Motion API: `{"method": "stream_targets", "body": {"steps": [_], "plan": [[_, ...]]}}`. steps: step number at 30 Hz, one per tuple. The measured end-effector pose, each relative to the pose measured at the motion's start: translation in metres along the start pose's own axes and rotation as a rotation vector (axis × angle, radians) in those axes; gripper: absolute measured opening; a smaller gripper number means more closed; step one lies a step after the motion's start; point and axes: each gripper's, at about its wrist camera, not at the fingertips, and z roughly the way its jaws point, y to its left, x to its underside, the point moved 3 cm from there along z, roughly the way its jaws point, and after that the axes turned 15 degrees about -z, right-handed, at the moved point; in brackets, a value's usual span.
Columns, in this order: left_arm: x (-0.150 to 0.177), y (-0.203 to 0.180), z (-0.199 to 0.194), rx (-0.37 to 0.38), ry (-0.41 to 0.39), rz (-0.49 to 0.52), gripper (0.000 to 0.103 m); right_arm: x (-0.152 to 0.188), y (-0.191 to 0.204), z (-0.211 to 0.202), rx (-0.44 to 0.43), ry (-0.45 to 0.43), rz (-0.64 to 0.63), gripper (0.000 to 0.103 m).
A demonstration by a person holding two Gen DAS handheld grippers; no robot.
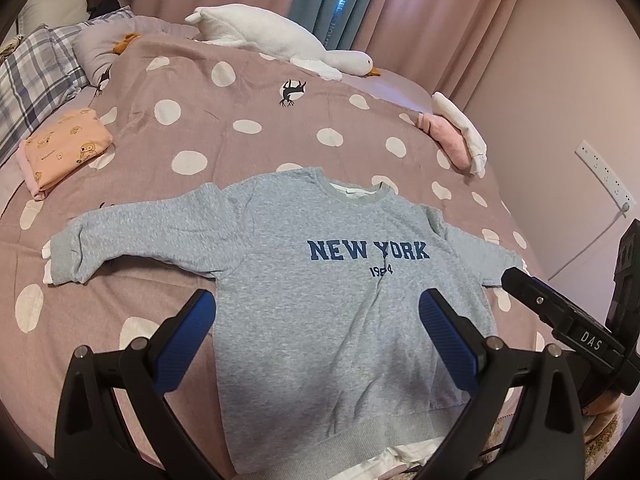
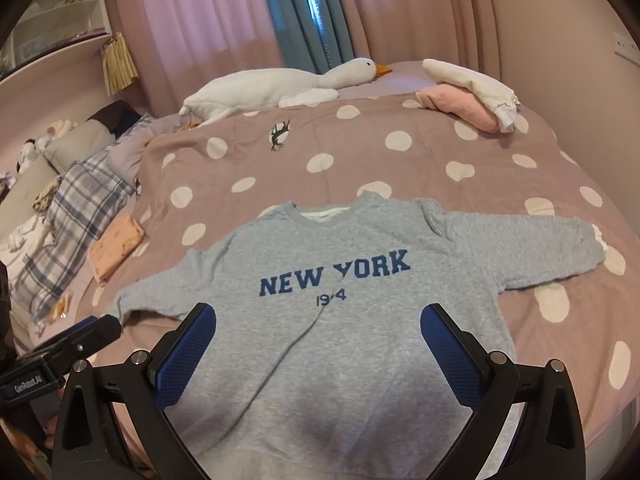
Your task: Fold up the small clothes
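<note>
A grey sweatshirt point(image 1: 320, 300) with blue "NEW YORK" lettering lies flat, front up, on the bed, both sleeves spread out; it also shows in the right wrist view point(image 2: 340, 320). My left gripper point(image 1: 316, 308) is open and empty, hovering above the sweatshirt's lower body. My right gripper point(image 2: 318, 316) is open and empty, above the lower body too. The right gripper's body shows at the right edge of the left wrist view point(image 1: 560, 312). The left gripper shows at the lower left of the right wrist view point(image 2: 68, 344).
The bed has a mauve polka-dot cover point(image 1: 240, 128). A folded peach garment point(image 1: 64, 148) lies at left, a pink and white clothes pile point(image 1: 460, 136) at right, a white plush goose point(image 1: 280, 40) at the back, plaid pillows point(image 1: 32, 76) far left.
</note>
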Motion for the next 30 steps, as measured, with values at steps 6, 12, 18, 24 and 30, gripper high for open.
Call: {"method": "stream_targets", "body": {"steps": [6,12,18,24,30], "plan": [[0.001,-0.004,0.004,0.006,0.016,0.013,0.101,0.001,-0.006,-0.002,0.012,0.003,0.019,0.102],[0.001,-0.008,0.012,0.005,0.037,0.025,0.101,0.001,-0.015,-0.005,0.03,-0.01,0.046,0.102],[0.005,-0.014,0.024,-0.003,0.07,0.045,0.101,0.005,-0.03,-0.004,0.046,-0.003,0.082,0.102],[0.008,-0.019,0.034,-0.001,0.093,0.059,0.101,0.01,-0.045,-0.005,0.069,0.006,0.12,0.102],[0.018,-0.017,0.058,0.001,0.157,0.054,0.101,0.013,-0.059,-0.001,0.079,0.009,0.144,0.102]]}}
